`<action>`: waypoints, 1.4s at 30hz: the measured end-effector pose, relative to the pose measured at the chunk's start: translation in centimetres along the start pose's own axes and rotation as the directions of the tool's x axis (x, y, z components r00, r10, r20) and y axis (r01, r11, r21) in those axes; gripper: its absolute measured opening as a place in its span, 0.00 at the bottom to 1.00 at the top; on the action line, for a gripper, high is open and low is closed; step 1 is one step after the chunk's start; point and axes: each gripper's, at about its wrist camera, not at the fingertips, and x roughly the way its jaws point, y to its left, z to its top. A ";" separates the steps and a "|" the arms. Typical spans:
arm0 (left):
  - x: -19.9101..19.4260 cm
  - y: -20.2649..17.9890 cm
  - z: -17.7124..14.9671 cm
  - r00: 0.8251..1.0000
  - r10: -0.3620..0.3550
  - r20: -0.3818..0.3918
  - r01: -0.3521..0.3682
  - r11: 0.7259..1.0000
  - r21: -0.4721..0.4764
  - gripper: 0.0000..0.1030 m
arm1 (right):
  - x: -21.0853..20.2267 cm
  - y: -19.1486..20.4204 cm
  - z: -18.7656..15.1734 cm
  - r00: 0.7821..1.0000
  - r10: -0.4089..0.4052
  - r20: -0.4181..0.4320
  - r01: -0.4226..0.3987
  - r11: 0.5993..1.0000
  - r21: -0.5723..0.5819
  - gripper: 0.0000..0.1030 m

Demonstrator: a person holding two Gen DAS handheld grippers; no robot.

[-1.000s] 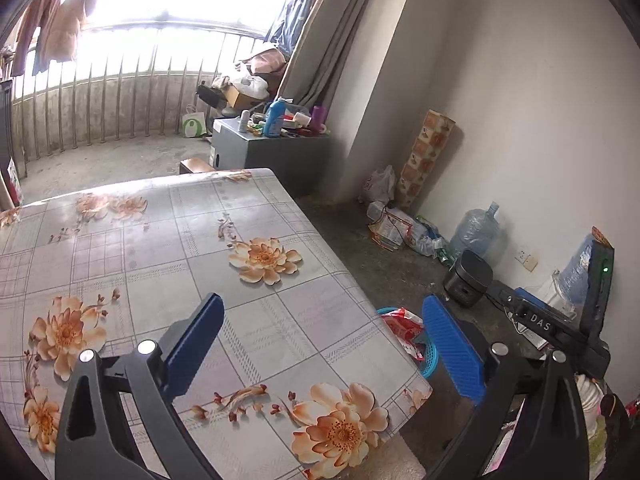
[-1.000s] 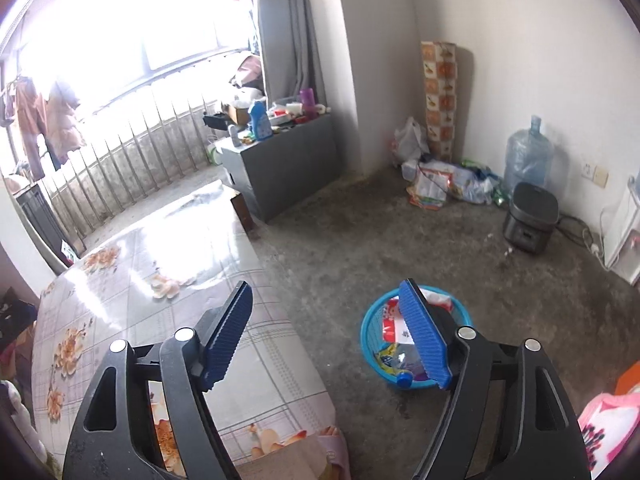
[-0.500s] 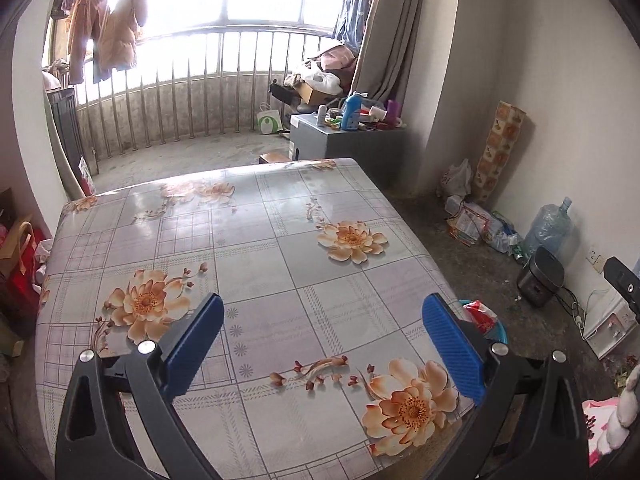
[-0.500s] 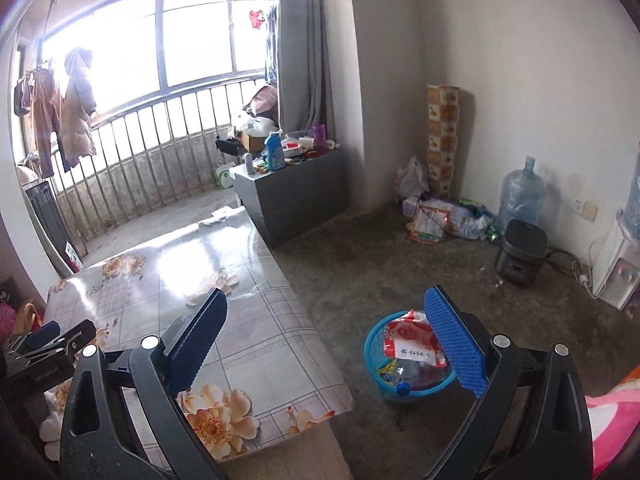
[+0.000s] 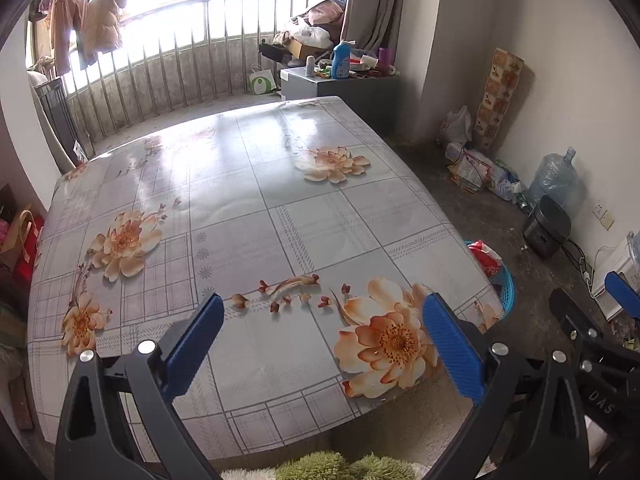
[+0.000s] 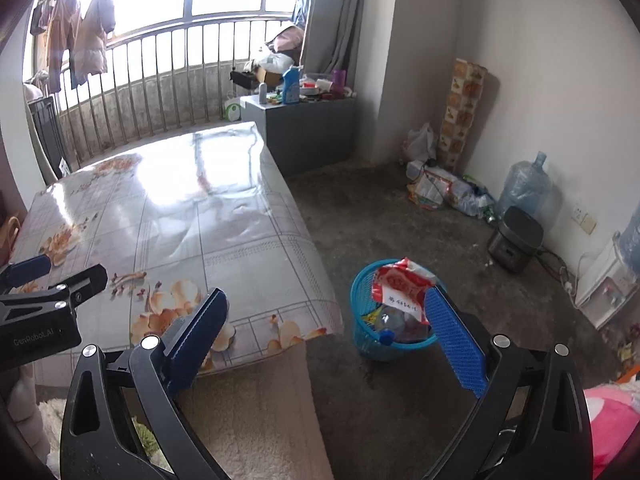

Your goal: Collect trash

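Trash [image 6: 400, 288] sits in blue basket [image 6: 362, 300] on floor beside counter [image 5: 256, 208]. Left gripper [image 5: 320, 348] and right gripper [image 6: 326, 334]: fingers spread, holding nothing, hovering near counter's front edge. Counter looks bare; collection judged near done. Farther off, litter pile [image 6: 440, 194] by wall.

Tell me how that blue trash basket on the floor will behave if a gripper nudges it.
The blue basket looks like thin mesh plastic, so probably light and likely to slide. The red wrapper sticks above its rim and may spill if it tips.
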 end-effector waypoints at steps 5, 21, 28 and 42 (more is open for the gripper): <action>0.4 -0.7 0.0 0.999 0.040 -0.011 -0.040 0.999 0.002 0.95 | 0.6 -0.4 -1.2 0.998 -0.040 -0.053 0.038 0.998 -0.049 0.92; 1.9 -2.8 0.7 0.995 0.058 -0.081 -0.056 0.998 0.024 0.95 | 1.4 -3.2 -1.6 0.985 -0.102 -0.139 0.109 0.993 0.038 0.92; 2.0 -3.4 0.9 0.995 0.057 -0.083 -0.054 0.998 0.042 0.95 | 1.6 -3.5 -1.7 0.981 -0.118 -0.151 0.125 0.992 0.036 0.92; 2.2 -3.9 1.6 0.996 0.054 -0.064 -0.051 0.997 0.052 0.95 | 0.9 -5.2 -1.6 0.972 -0.177 -0.152 0.188 0.980 0.061 0.92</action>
